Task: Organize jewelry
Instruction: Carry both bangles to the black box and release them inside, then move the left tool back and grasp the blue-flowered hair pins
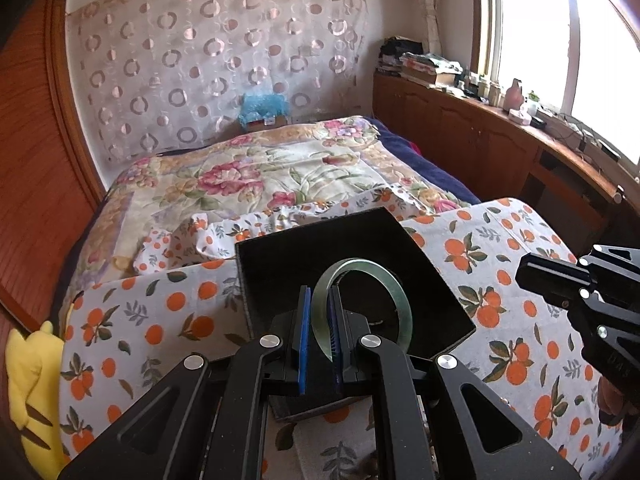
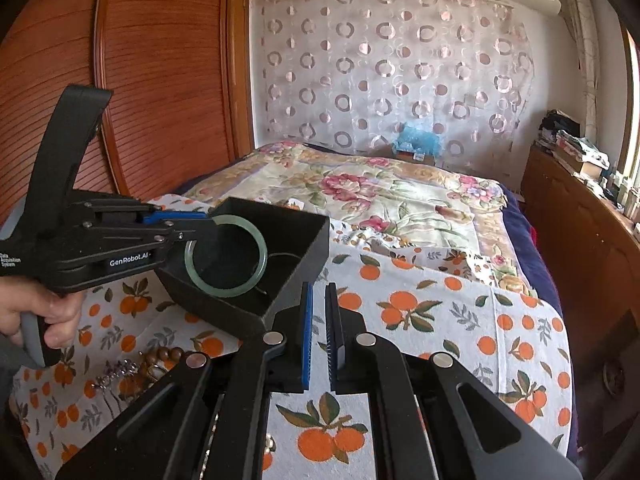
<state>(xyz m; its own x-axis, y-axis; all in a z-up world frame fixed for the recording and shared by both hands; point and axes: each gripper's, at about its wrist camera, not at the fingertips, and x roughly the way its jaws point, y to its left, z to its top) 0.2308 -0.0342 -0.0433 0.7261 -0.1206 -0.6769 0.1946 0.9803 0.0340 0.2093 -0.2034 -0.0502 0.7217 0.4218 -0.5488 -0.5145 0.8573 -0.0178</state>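
Note:
My left gripper (image 1: 320, 300) is shut on a pale green jade bangle (image 1: 394, 286) and holds it over the open black box (image 1: 280, 256). In the right wrist view the left gripper (image 2: 196, 228) holds the bangle (image 2: 228, 290) inside the mouth of the box (image 2: 308, 256), above its floor. My right gripper (image 2: 318, 292) has its jaws close together with a narrow gap and nothing between them, just right of the box. Brown beads (image 2: 164, 356) and a silvery chain piece (image 2: 116, 372) lie on the cloth at lower left.
The box stands on a table covered by an orange-print cloth (image 2: 440, 320). A bed with a floral quilt (image 1: 260, 172) lies beyond. A wooden wardrobe (image 2: 160, 80) is left, a wooden cabinet (image 1: 460, 132) with clutter under the window at right. A yellow plush (image 1: 32, 380) sits at the left.

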